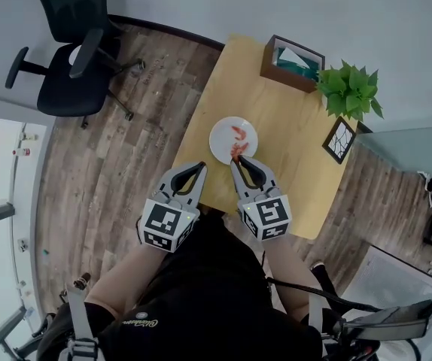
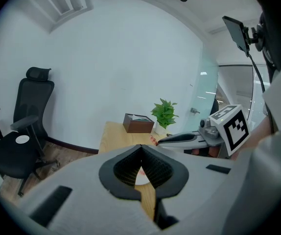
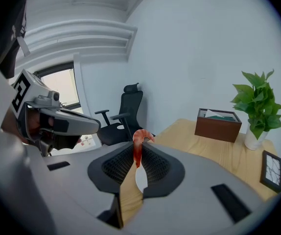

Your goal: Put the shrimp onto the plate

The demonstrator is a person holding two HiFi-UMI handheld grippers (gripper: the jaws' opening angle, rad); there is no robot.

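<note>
Shrimp [image 3: 137, 153] is pinched in the right gripper's [image 3: 138, 147] jaws over the white plate's [image 1: 219, 138] near rim, mid-frame in the head view, while the left gripper [image 2: 141, 147] is clenched on nothing.

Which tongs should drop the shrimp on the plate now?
Right. The right tongs pinch the orange-red curled shrimp at the near edge of the round white plate; the left tongs are shut and empty.
</note>
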